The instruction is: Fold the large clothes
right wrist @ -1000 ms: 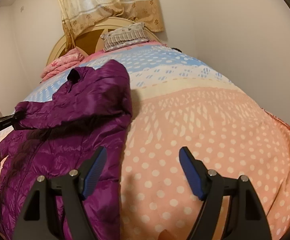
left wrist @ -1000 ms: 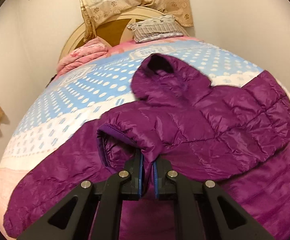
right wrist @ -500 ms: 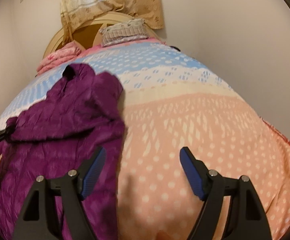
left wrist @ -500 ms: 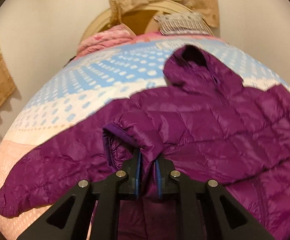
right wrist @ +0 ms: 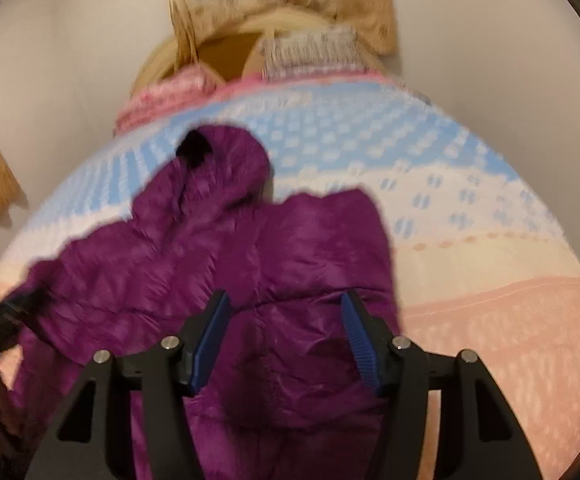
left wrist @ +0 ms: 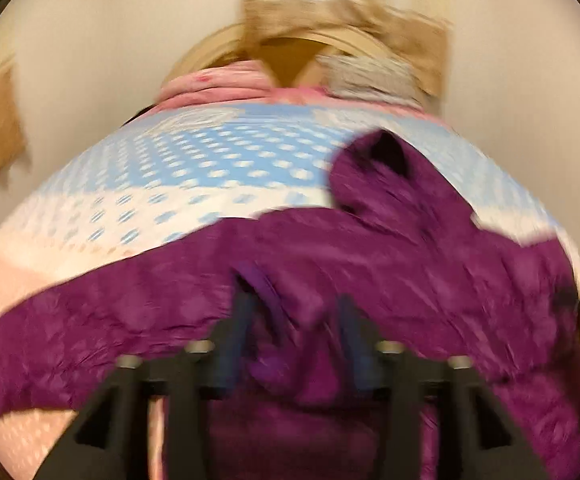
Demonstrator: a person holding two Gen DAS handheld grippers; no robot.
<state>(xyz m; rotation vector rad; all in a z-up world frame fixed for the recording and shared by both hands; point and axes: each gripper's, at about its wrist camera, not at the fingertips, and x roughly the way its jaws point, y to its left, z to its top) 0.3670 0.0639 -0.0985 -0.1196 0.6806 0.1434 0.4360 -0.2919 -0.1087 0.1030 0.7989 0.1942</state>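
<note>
A purple hooded puffer jacket [left wrist: 410, 260] lies spread on the bed, hood [left wrist: 378, 168] toward the headboard. In the blurred left wrist view my left gripper [left wrist: 294, 320] has its jaws opening. The folded-in sleeve cuff [left wrist: 266, 300] sits loosely between the fingers, and neither pad presses on it. In the right wrist view my right gripper [right wrist: 286, 332] hovers over the jacket [right wrist: 210, 248] near its right edge. Its jaws are closing, with fabric below them and nothing pinched. The left gripper [right wrist: 6, 320] shows as a dark blur at the far left there.
The bedspread [right wrist: 470, 240] is dotted blue, white and pink, with bare cover right of the jacket. A grey pillow [right wrist: 310, 52], a pink blanket [right wrist: 162, 96] and a wooden headboard [left wrist: 218, 48] stand at the far end, under curtains. Walls flank the bed.
The left jaws have spread apart and let go of the sleeve cuff. The right gripper has swung left from the bare bedspread to above the jacket, its jaws a little narrower.
</note>
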